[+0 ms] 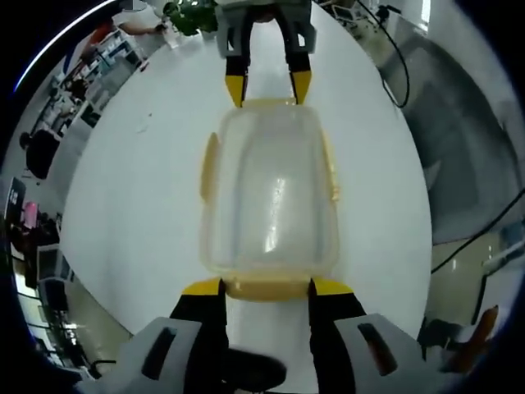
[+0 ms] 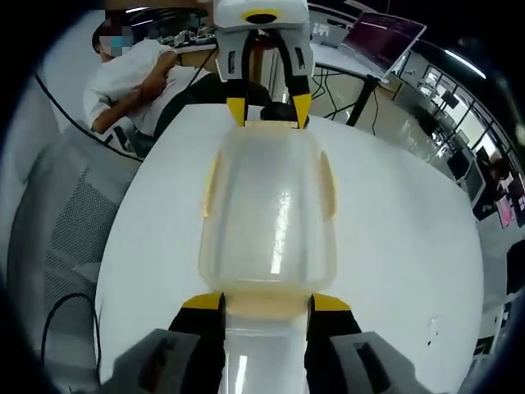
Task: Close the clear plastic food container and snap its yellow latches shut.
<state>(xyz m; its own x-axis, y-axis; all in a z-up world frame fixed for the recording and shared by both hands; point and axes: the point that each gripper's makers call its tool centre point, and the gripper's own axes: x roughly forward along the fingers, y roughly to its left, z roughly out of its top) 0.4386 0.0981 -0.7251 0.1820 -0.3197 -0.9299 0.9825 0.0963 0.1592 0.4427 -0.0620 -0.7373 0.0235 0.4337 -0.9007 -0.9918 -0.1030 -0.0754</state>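
A clear plastic food container (image 1: 269, 193) lies on the white table (image 1: 131, 205) with its lid on. Yellow latches (image 1: 208, 164) run along its long sides, and one sits at each short end. My left gripper (image 1: 267, 287) has its yellow-tipped jaws pressed against both sides of the near end latch (image 1: 267, 289). From the far end, my right gripper (image 1: 268, 88) meets the container, its tips set around the far end latch (image 1: 268, 103). In the right gripper view, that gripper (image 2: 267, 302) clamps the container's (image 2: 269, 213) near end, with the left gripper (image 2: 268, 109) opposite.
The round white table (image 2: 394, 246) has bare room on both sides of the container. A seated person in a white shirt (image 2: 135, 78) is past one edge. Cables (image 1: 394, 74), desks and monitors (image 2: 385, 37) surround the table.
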